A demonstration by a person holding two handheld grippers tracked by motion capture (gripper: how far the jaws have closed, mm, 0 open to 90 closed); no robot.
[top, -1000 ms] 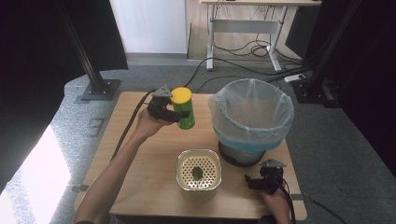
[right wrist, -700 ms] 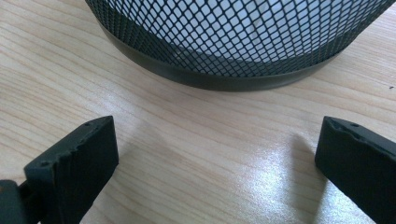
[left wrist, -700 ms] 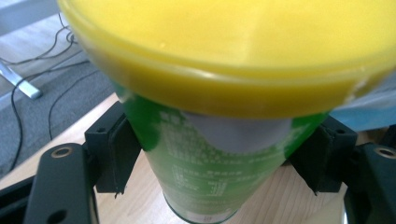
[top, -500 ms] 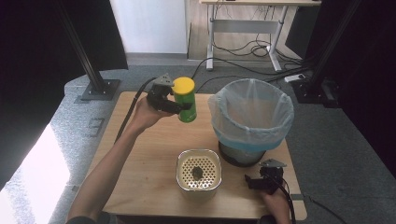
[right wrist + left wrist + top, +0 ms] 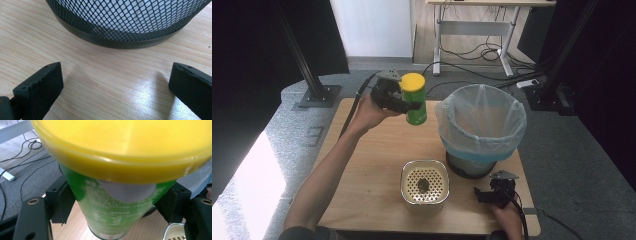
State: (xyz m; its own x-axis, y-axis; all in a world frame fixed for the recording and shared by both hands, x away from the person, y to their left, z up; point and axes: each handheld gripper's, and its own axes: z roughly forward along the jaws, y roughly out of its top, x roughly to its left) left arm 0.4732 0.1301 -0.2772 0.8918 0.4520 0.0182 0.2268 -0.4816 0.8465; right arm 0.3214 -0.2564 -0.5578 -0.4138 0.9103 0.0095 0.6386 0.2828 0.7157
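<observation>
Two hand-held grippers are in play: the left hand-held gripper [image 5: 408, 103] is clenched on a green canister [image 5: 416, 107] with a yellow lid [image 5: 412, 81], held upright above the bench [image 5: 362, 165] at ten o'clock from the lined mesh wastebasket [image 5: 480, 125]. The right hand-held gripper [image 5: 482, 196] rests released at five o'clock, jaws apart, nothing between them. Judging by this, carry the canister level toward three o'clock, clearing the bin's rim and the perforated cream container [image 5: 424, 186].

Small print on the green can [image 5: 107, 217] seems too blurred to read.
</observation>
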